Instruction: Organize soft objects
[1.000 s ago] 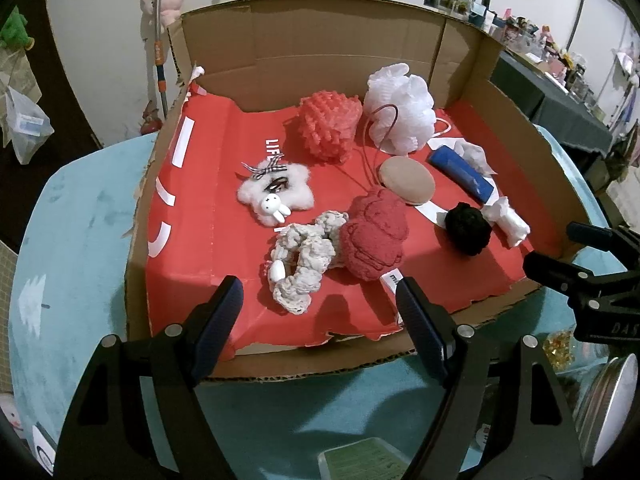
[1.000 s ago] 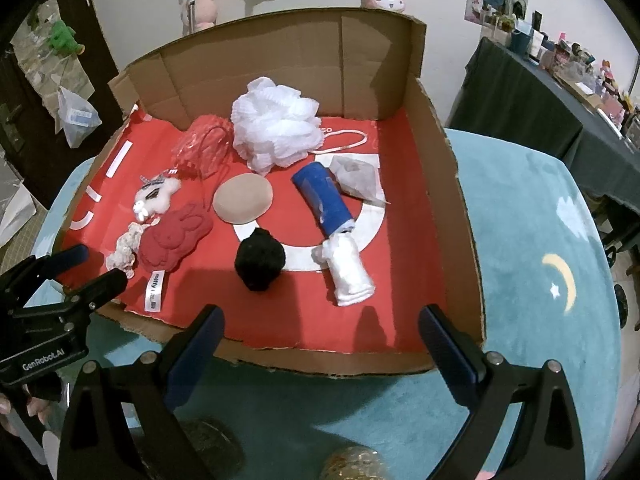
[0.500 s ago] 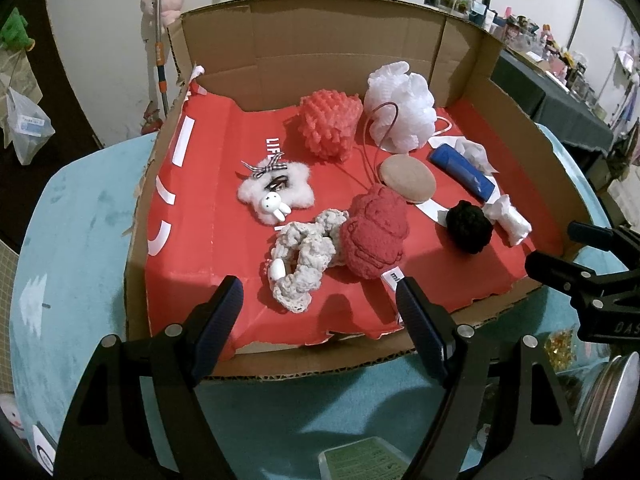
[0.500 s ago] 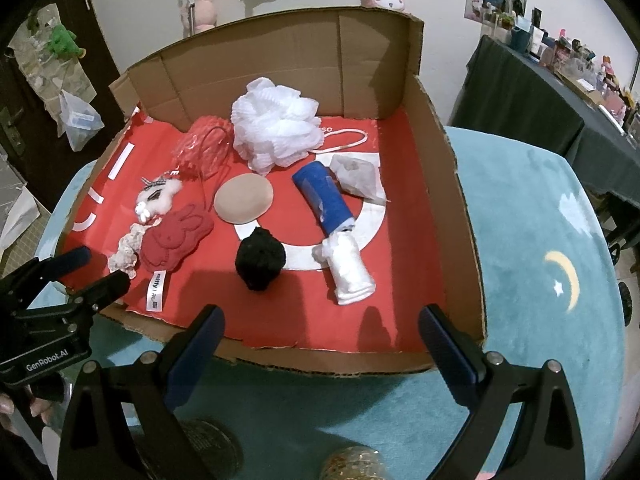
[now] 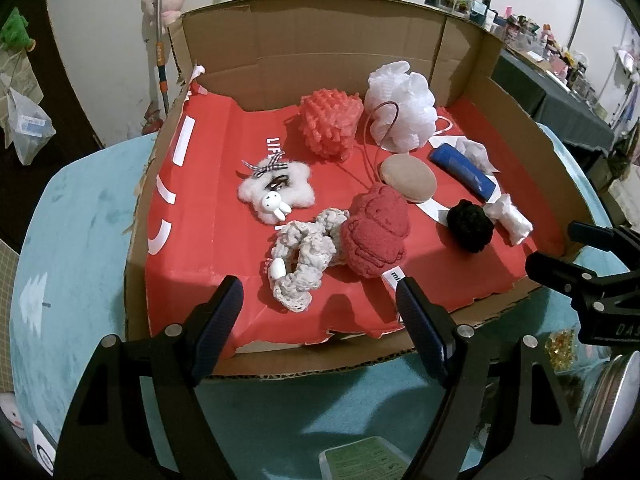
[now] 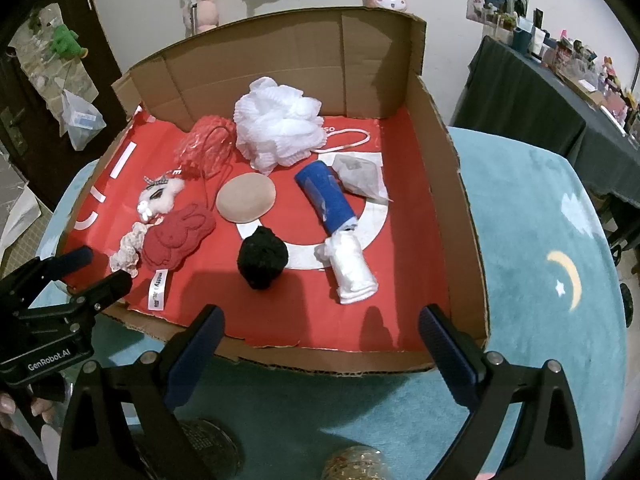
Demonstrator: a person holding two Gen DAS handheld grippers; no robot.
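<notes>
Toys (image 5: 376, 236), fluffy, knitted, red-and-white

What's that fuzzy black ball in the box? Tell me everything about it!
The black pom-pom is a round, fluffy ball that looks like yarn or plush, all black with no markings visible. It sits loose on the red lining of the cardboard box, towards the front, partly on a white ring printed there. The tan oval pad lies just behind it and the white rolled cloth beside it. Neither claw touches it.
</notes>
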